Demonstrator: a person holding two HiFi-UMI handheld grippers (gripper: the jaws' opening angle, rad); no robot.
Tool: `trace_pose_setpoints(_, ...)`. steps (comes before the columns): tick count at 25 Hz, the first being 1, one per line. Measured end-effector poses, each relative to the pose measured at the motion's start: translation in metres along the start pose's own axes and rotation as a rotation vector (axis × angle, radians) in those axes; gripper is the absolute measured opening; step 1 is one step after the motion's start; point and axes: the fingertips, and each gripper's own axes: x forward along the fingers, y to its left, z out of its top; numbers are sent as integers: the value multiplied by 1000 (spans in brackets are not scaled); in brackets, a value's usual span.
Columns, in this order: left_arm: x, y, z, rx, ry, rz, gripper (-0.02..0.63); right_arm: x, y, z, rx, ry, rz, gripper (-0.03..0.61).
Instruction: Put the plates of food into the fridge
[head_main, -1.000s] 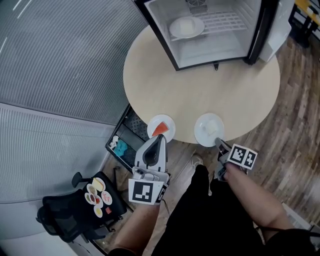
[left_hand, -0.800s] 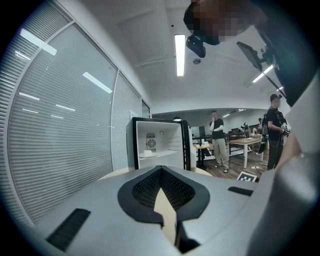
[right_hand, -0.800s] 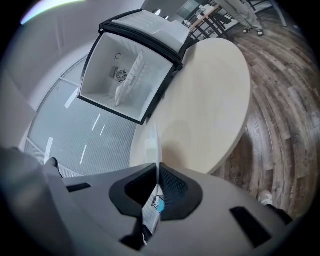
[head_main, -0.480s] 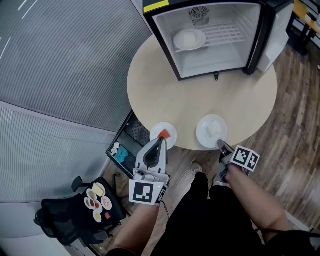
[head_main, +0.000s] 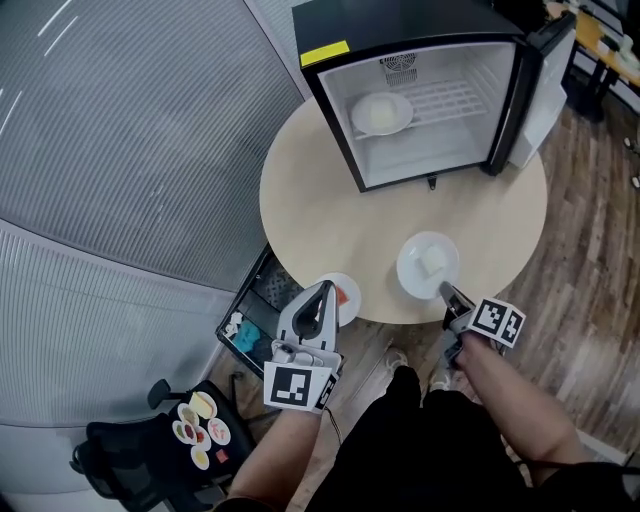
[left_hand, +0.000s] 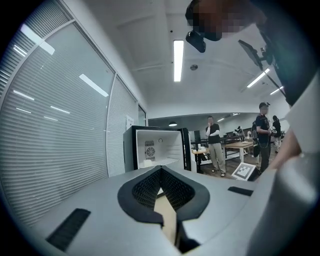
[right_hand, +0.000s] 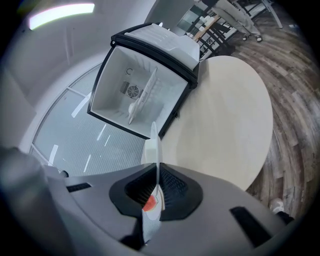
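An open black mini fridge (head_main: 430, 100) stands at the far side of the round beige table (head_main: 400, 210), with one white plate (head_main: 381, 113) on its shelf. My right gripper (head_main: 445, 291), rolled on its side, is shut on the near rim of a white plate of pale food (head_main: 425, 262), held above the table. In the right gripper view that plate (right_hand: 158, 150) runs edge-on between the jaws (right_hand: 157, 172). My left gripper (head_main: 327, 286) is upright with its tips together (left_hand: 161, 170). It hovers over the near-left rim of the watermelon plate (head_main: 350, 285) at the table edge, with no grip visible.
The fridge door (head_main: 545, 70) hangs open to the right. A ribbed wall (head_main: 120, 150) runs along the left. A black crate (head_main: 250, 310) sits under the table edge. A chair with small dishes (head_main: 200, 425) stands behind me. People (left_hand: 214, 145) stand beyond the fridge.
My right gripper has raised the pale-food plate and carried it inward towards the fridge. My left gripper has risen and moved forward over the watermelon plate, which has stayed at the table edge.
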Motion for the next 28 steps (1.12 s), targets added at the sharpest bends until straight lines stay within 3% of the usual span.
trace_pose_setpoints(16, 39, 85, 17, -20, -74, -51, 5, 28, 68, 56, 4, -185, 23, 19)
trace_pose_setpoints(28, 52, 90, 34, -22, -132, -108, 5, 24, 104, 89, 4, -266, 34, 20)
